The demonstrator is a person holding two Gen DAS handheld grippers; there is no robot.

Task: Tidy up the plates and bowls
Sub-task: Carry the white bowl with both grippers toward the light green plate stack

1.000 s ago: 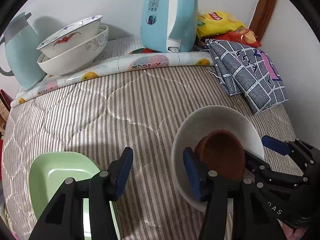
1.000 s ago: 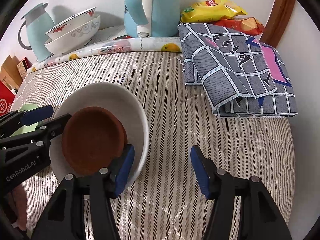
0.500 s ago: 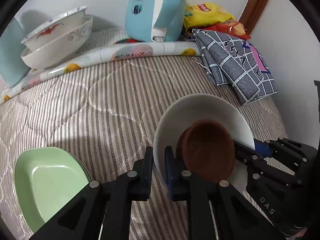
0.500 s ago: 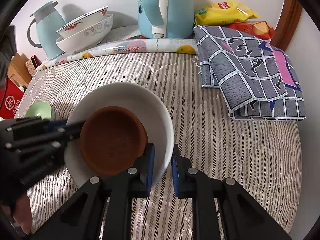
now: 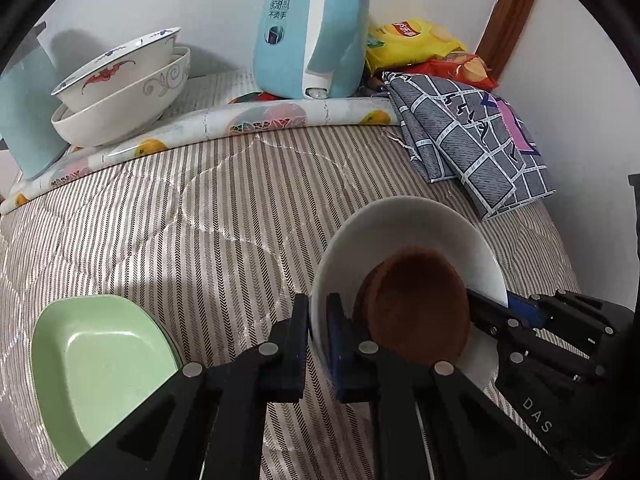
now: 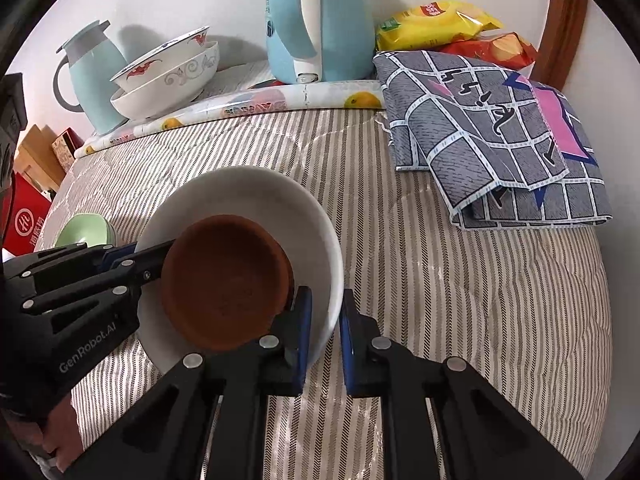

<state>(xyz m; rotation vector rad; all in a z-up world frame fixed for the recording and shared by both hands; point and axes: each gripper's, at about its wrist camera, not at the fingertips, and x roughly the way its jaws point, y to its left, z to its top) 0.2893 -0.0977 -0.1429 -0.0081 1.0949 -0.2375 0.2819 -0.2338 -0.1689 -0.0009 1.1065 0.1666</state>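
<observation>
A plain white bowl (image 6: 256, 196), glossy and wide-rimmed, sits on the striped quilted surface (image 6: 440, 288) with a smaller brown dish (image 6: 228, 280) nested inside it; the dish is matte, terracotta-coloured, round and shallow, and lies tilted against the bowl's inner wall. The left gripper (image 5: 318, 336) pinches the white bowl's rim on 1 side, 1 blue-padded finger inside the wall and 1 outside, fully clenched on it. The right gripper (image 6: 324, 328) clamps the opposite side of the rim in the same manner, and its jaws are closing the last bit with the bowl wall between them. Thus the bowl is held at 2 opposite points of its rim. A pale green dish (image 5: 100, 376), squarish with rounded corners, lies on the quilt to the left of the bowl, well apart from it. At the back, 2 stacked patterned bowls (image 5: 120, 88) rest on a fruit-printed mat (image 5: 248, 120), the upper one tilted in the lower. Beside them stands a light blue kettle (image 5: 312, 28). A folded grey checked cloth (image 6: 496, 136) lies at the right, with snack bags (image 6: 444, 24) behind it.
</observation>
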